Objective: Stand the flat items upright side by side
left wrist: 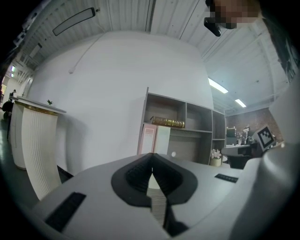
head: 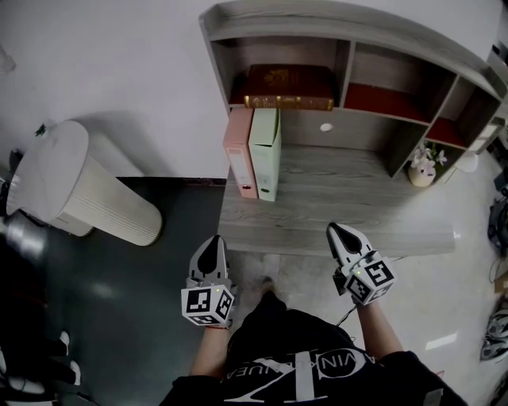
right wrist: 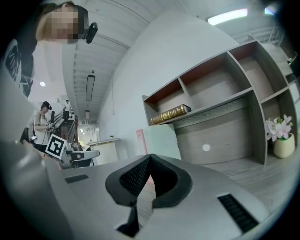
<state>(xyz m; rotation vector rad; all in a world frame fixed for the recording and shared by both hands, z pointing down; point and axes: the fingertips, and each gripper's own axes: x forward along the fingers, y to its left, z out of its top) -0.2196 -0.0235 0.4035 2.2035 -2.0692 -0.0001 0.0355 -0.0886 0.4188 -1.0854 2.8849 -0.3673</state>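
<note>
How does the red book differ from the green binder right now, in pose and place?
Pose: the book lies flat; the green binder stands upright.
Place: the book is in the left compartment of the hutch; the green binder is on the desk below it, beside a pink binder.
Look: the book is dark red with a gold edge; the green binder is pale and plain.
Both sit at the left end.

The grey wooden table [head: 341, 206] carries a shelf unit [head: 373, 36] along its back edge. At the table's left end a pink binder [head: 239, 155] and a pale green binder [head: 266, 155] stand upright, touching side by side. A dark red book [head: 287, 87] lies flat in the upper left compartment, and a small flower pot [head: 423, 168] sits at the right.
</note>
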